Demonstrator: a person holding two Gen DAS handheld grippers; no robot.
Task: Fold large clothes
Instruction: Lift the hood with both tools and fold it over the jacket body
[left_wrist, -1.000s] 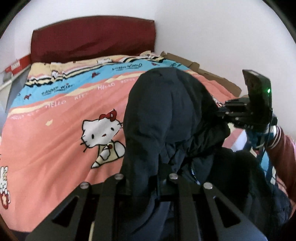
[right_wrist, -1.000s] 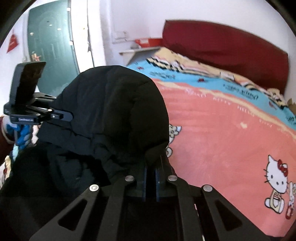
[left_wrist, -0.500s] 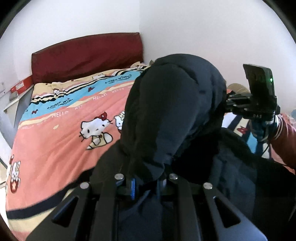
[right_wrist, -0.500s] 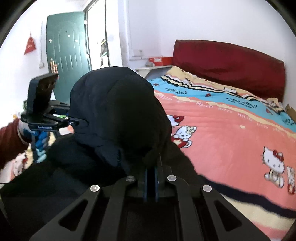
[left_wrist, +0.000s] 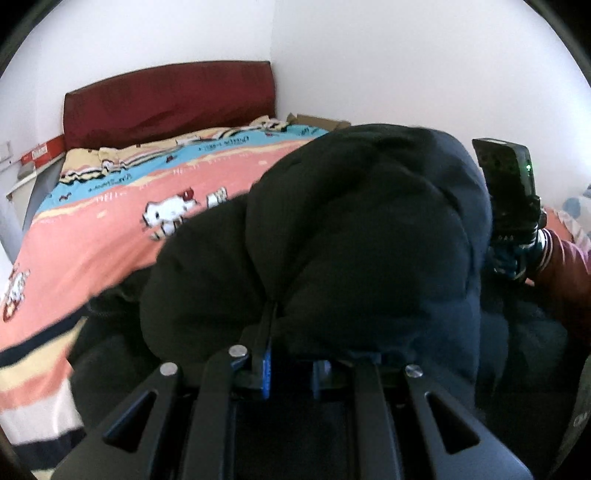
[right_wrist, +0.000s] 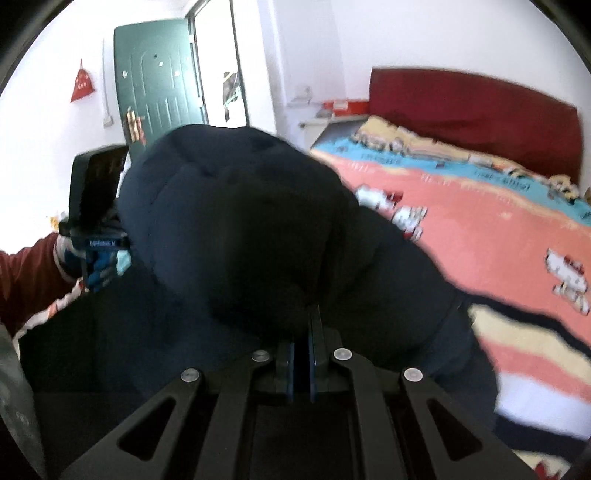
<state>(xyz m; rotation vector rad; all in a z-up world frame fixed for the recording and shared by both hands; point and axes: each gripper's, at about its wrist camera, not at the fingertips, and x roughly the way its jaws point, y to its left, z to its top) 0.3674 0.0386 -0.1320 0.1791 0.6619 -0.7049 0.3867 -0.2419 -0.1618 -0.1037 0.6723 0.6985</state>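
Both tools clamped on the dark padded jacket (left_wrist: 369, 236): left tool (left_wrist: 291, 354), right tool (right_wrist: 303, 332). Jacket bunched over the bed (left_wrist: 92, 240), between the two. Best lowered evenly, edges level, grips firm, laid flat before release.

A bulky, padded dark navy jacket (right_wrist: 236, 229) is bunched up in front of the right gripper (right_wrist: 304, 332), whose jaws are pressed together on a fold of it. At the left, the left gripper (right_wrist: 96, 206) is held by a gloved hand (right_wrist: 99, 266) with a dark red sleeve (right_wrist: 26, 273). Behind, a bed with a pink cartoon-cat quilt (right_wrist: 491, 236), a dark red headboard (right_wrist: 476, 114) and a green door (right_wrist: 159, 81) are seen.
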